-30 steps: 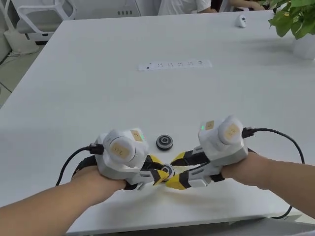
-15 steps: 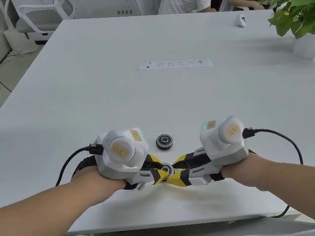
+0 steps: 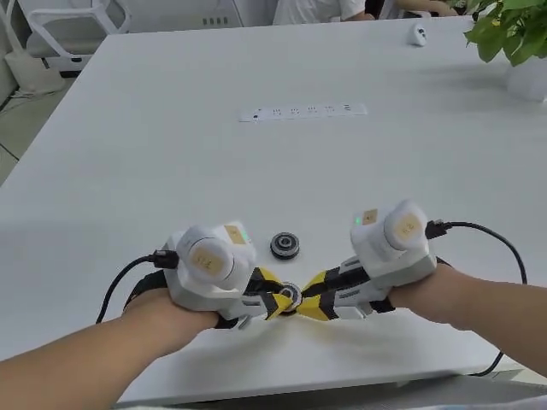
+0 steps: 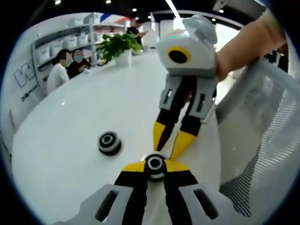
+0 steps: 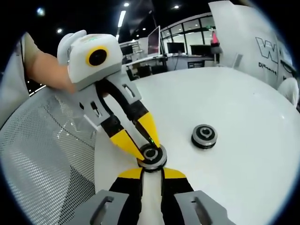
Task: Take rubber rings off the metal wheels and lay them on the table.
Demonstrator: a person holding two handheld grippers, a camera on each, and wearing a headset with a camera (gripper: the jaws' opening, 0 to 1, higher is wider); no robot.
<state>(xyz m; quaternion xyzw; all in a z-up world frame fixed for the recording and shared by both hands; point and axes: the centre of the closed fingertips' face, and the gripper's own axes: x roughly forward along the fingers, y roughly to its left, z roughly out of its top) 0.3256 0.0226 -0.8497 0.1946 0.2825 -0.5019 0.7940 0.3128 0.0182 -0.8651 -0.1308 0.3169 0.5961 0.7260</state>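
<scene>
Place: an open-plan office.
Table: broad white meeting table under the left gripper and right gripper.
Power: long white plastic power strip, well ahead of both.
Seating: white swivel chair far ahead-left; white mesh chair back on their near side.
Greenery: leafy green potted plant far ahead-right.
Background: dark computer monitors beyond the left gripper.

White power strip lies flat mid-table, closer to the far edge. There's a leafy green plant at the far right corner, a small white gadget just left of it, and a white chair past the far left corner.
</scene>
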